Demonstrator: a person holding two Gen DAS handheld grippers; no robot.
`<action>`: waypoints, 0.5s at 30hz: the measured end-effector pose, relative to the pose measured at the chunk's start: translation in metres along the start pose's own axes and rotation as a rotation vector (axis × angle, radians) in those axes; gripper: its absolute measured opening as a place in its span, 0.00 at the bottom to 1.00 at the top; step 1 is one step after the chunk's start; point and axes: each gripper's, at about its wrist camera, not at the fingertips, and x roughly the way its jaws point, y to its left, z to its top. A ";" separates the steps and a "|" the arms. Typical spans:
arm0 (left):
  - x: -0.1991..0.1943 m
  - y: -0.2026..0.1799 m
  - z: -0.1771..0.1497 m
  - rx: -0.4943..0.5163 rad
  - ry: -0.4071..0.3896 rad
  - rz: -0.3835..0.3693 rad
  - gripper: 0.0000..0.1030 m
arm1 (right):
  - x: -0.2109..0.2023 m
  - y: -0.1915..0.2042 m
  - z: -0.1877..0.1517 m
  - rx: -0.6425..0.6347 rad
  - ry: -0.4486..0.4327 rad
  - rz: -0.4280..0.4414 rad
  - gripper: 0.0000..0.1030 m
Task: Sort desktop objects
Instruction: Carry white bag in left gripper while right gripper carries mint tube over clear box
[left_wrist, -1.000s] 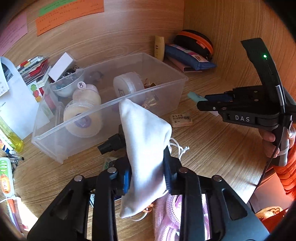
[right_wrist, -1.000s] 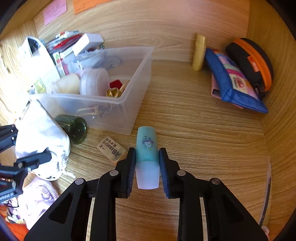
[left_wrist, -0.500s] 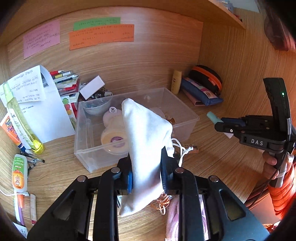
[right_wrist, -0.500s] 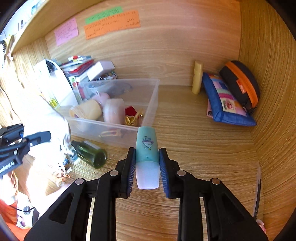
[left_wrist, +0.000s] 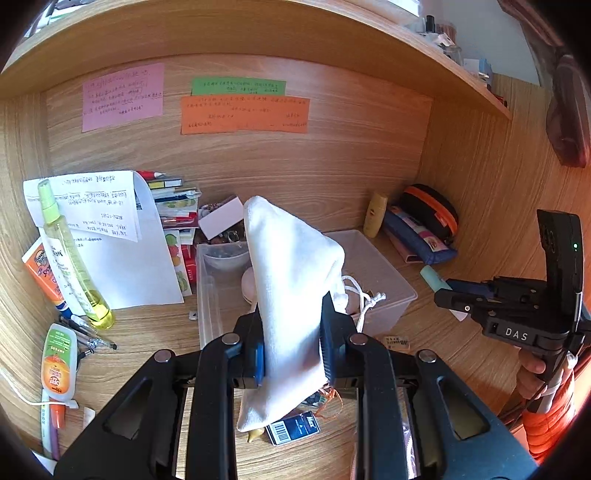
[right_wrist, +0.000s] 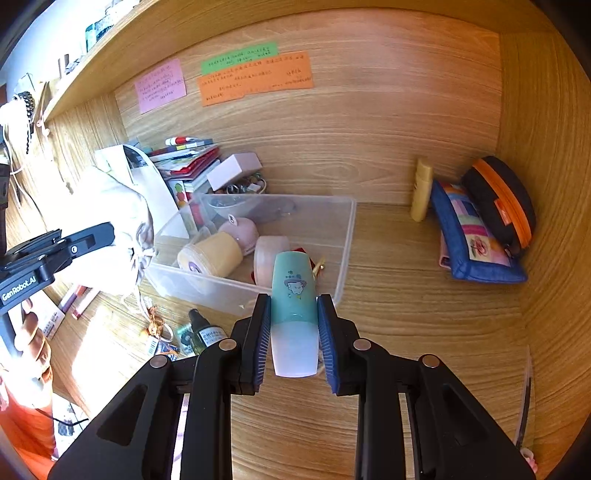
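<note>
Pouch (left_wrist: 291, 280), white drawstring cloth, pinched between pads of left tool (left_wrist: 291, 341), held in the air in front of the clear bin (left_wrist: 391, 291), cord ends dangling on the right. Right tool (right_wrist: 293, 332) clamped on a teal-and-white tube (right_wrist: 294, 314), cartoon print on it, raised above the desk (right_wrist: 424, 317) near the bin's front corner. Bin holds tape rolls (right_wrist: 210, 256), a pink round case and a clear bowl. Small green bottle (right_wrist: 203, 332) lies on the desk by the bin front. Blue pencil case (right_wrist: 469, 236) and black-orange case (right_wrist: 498, 203) sit in the right corner, yellow tube (right_wrist: 421, 190) upright beside them.
</note>
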 end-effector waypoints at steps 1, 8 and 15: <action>0.001 0.003 0.002 -0.006 -0.004 0.001 0.22 | 0.001 0.001 0.002 0.000 -0.001 0.004 0.22; 0.011 0.022 0.014 -0.048 -0.021 0.011 0.22 | 0.014 0.003 0.014 0.002 0.000 0.013 0.22; 0.039 0.033 0.019 -0.062 0.006 0.037 0.22 | 0.033 -0.003 0.019 0.012 0.029 0.012 0.22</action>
